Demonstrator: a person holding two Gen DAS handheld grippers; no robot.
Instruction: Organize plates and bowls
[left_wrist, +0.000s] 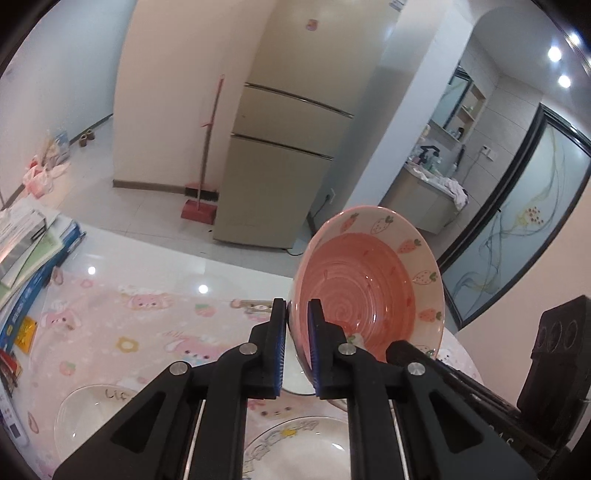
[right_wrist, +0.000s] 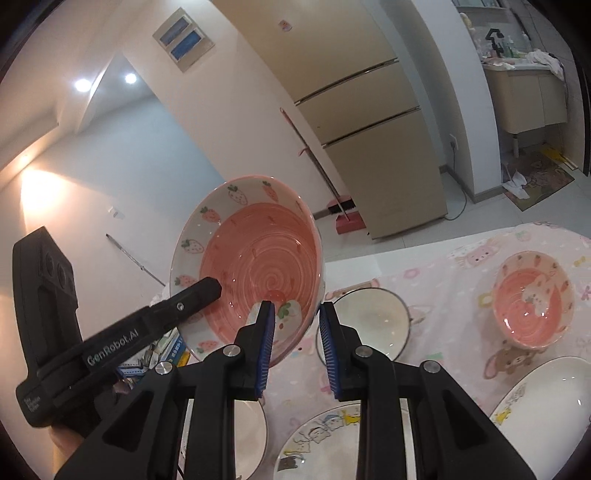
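Currently: pink strawberry-patterned ceramic bowl (left_wrist: 365, 280), tilted above the pink cartoon tablecloth (left_wrist: 147, 325), rim pinched by left gripper (left_wrist: 297, 347). Right gripper (right_wrist: 297, 350): jaws part-spread, whether gripping unclear. Hazard: thin rim hold slipping, bowl dropping onto white dishes (right_wrist: 369, 317) at 6 o'clock.

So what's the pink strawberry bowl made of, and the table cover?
The pink strawberry bowl looks like glazed ceramic: shiny highlights, painted strawberries, a thick rim. The table cover seems soft plastic or vinyl: glossy, printed cartoons, lamps reflecting in it. Neither is certain.
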